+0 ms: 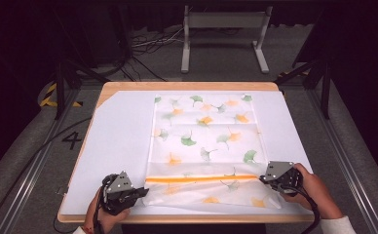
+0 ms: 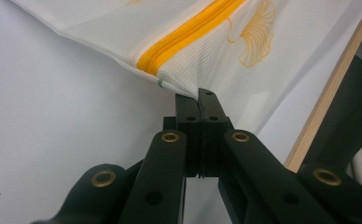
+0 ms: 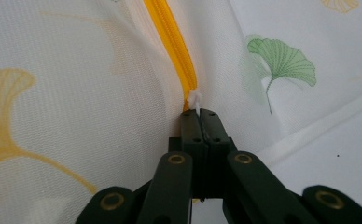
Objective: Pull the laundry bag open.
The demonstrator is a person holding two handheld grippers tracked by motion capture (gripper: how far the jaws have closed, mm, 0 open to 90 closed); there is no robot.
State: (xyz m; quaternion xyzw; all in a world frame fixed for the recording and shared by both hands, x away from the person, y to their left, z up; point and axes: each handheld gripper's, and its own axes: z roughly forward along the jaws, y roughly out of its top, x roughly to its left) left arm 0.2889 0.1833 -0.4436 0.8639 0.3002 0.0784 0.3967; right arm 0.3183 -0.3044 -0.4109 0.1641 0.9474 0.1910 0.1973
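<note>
The left gripper point(image 2: 198, 100) has its fingers pressed together on the edge of the mesh bag point(image 1: 206, 141), by the orange zipper point(image 1: 201, 178). The right gripper point(image 3: 200, 116) pinches the zipper's white pull tab point(image 3: 196, 99). A hard tug could tear the mesh. The bag lies on a white sheet point(image 1: 119, 141) on the table point(image 1: 187, 86); dark room, cables point(image 1: 148, 44) behind.

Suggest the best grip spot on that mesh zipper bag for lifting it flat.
Take the mesh laundry bag at the two ends of its orange zipper, coming in from each side edge. The zipper seam is stiffer than the limp mesh, and both hand-held grippers already pinch there.
</note>
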